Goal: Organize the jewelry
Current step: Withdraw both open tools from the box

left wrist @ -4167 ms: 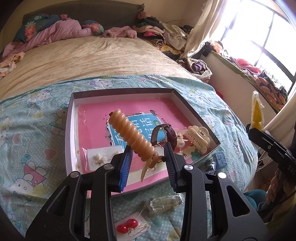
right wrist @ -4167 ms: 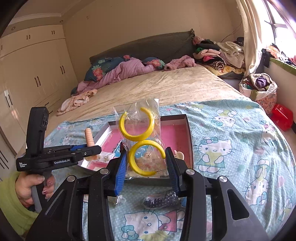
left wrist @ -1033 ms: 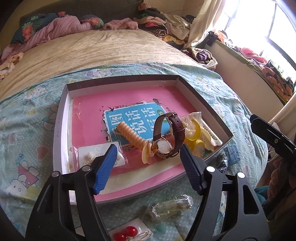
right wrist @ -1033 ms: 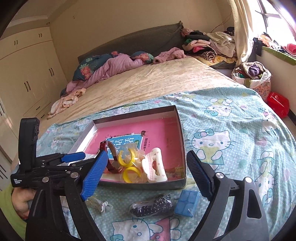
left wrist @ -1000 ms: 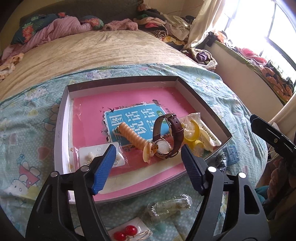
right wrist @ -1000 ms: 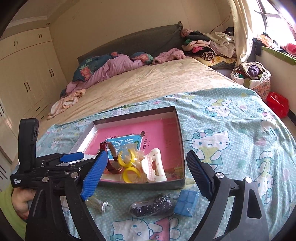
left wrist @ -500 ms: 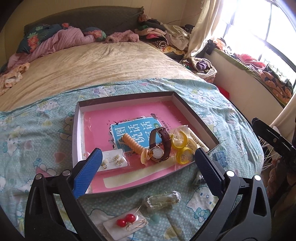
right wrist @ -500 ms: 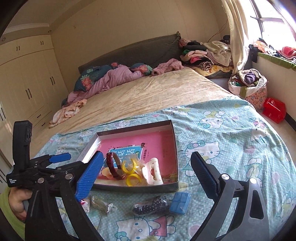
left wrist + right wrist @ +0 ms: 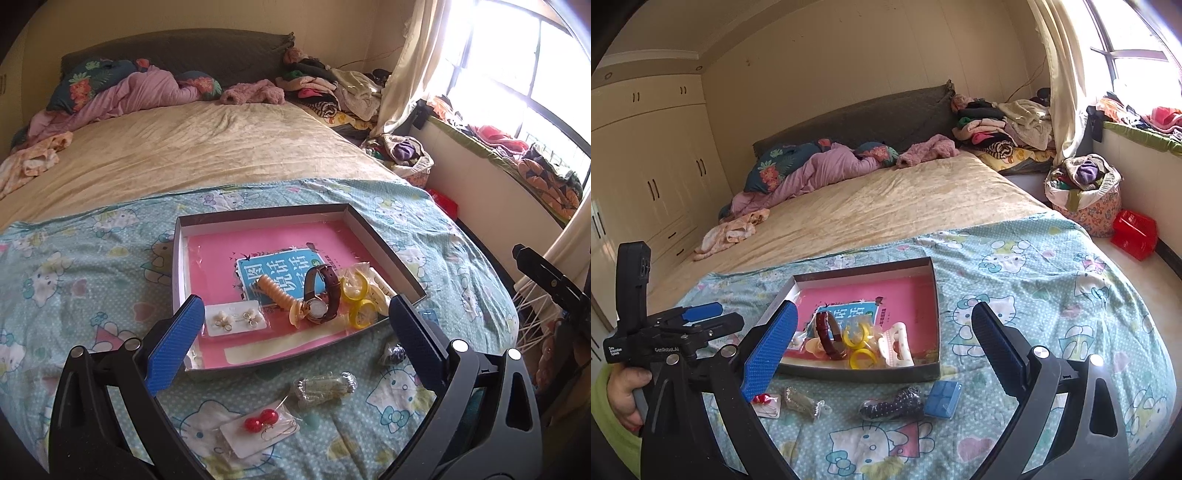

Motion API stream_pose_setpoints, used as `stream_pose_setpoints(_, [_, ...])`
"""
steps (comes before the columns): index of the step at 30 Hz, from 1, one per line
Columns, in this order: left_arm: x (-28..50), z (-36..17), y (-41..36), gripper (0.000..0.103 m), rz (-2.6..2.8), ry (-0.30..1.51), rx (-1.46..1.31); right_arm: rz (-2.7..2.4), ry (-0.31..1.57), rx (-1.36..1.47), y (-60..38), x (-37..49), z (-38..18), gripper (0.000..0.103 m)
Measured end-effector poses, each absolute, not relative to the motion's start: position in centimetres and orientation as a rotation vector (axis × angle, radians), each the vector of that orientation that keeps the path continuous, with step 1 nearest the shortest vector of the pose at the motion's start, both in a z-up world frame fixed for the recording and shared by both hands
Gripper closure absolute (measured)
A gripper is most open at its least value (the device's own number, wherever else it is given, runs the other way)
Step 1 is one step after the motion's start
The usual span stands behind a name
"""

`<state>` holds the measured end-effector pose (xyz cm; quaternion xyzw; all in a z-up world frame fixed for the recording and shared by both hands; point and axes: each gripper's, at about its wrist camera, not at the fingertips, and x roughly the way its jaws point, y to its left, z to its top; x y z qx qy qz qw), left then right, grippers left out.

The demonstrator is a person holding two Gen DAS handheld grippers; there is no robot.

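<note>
A shallow box point(image 9: 384, 243) point(image 9: 932, 291) with a pink floor lies on the Hello Kitty sheet. In it are a tan spiral hair clip point(image 9: 279, 297), a brown watch point(image 9: 325, 295) point(image 9: 827, 334), bagged yellow bangles point(image 9: 356, 301) point(image 9: 858, 345), a white claw clip point(image 9: 895, 345) and an earring card point(image 9: 234, 319). In front of the box lie a red earring card point(image 9: 262, 430), a clear bagged piece point(image 9: 325, 384) point(image 9: 805, 400), a dark bead bag point(image 9: 892, 404) and a blue case point(image 9: 943, 398). My left gripper point(image 9: 291, 345) and right gripper point(image 9: 882, 356) are both open and empty, held back above the near items.
The beige bed point(image 9: 184, 147) stretches behind the sheet, with bedding and clothes piled at its head. A basket of clothes point(image 9: 1084, 194) and a red box point(image 9: 1134, 234) stand on the floor at the right. Wardrobes point(image 9: 646, 177) line the left wall.
The left gripper released the spiral clip and the right the bagged bangles into the box. Both have opened wide and pulled back and up from the box.
</note>
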<state>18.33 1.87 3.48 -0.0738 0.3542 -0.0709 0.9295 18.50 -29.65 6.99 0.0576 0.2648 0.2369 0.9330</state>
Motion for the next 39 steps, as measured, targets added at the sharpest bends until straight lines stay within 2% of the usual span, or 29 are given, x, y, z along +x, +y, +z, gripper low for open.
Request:
stream_pose_setpoints(17, [15.4, 1.9, 2.6, 0.01, -0.134, 0.757, -0.146, 0.487, 0.569, 0.076, -29.7, 16.5, 6.3, 0.009])
stream_pose_setpoints(39, [12.5, -4.4, 4.1, 0.01, -0.114, 0.917, -0.147, 0.577, 0.763, -0.022, -24.5, 15.4, 0.0, 0.009])
